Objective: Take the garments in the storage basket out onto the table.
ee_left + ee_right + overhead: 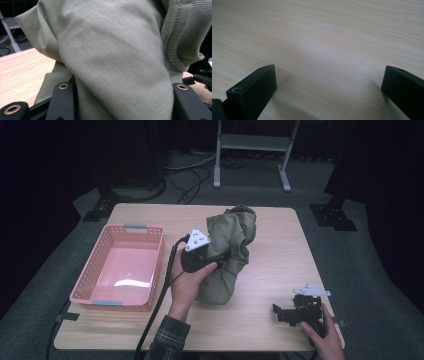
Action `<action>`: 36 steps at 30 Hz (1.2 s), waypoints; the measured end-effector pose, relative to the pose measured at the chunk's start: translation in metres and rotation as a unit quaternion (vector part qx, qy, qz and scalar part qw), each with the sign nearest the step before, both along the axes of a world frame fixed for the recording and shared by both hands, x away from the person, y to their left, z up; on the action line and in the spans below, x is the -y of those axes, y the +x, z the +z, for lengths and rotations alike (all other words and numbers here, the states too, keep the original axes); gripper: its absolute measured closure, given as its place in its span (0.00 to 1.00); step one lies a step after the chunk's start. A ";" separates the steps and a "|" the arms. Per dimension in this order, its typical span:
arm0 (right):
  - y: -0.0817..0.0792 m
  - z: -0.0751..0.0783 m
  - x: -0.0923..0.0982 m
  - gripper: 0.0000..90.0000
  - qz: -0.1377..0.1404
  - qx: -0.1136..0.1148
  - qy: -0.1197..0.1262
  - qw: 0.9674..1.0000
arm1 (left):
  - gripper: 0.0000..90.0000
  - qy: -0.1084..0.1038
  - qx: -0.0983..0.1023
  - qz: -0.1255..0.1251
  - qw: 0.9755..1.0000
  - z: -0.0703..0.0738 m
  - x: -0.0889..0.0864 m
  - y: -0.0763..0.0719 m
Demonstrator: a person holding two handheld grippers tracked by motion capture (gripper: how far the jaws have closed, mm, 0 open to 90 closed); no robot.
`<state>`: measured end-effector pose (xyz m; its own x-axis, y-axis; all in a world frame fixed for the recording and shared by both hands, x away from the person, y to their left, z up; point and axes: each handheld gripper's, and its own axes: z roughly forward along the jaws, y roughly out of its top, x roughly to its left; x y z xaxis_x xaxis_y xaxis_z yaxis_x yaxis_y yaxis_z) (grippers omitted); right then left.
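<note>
The bunched olive garment [227, 252] blocks the frame's centre; the pink basket [100, 265] walls off the left; bare table [280, 255] lies open right of centre and along the bottom edge; the right gripper [282, 314] occupies the lower right.

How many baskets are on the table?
1. The pink basket sits on the left side of the table, apart from the green cloth that the left gripper holds up. The bunched cloth could hide something small behind it.
</note>
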<state>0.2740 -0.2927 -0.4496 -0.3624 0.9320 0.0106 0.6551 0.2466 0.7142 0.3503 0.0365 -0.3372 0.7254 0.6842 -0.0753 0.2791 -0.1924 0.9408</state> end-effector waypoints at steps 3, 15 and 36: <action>0.000 0.000 0.000 0.00 0.000 0.000 0.000 1.000 | 0.51 0.002 -0.008 0.001 1.000 -0.007 0.004 0.003; 0.000 0.000 0.000 0.00 0.001 0.001 0.000 1.000 | 0.51 0.025 -0.053 -0.004 0.998 -0.046 0.023 0.017; 0.000 0.000 0.000 0.00 0.000 0.000 0.000 1.000 | 0.52 0.098 -0.131 0.002 0.987 -0.088 0.050 0.038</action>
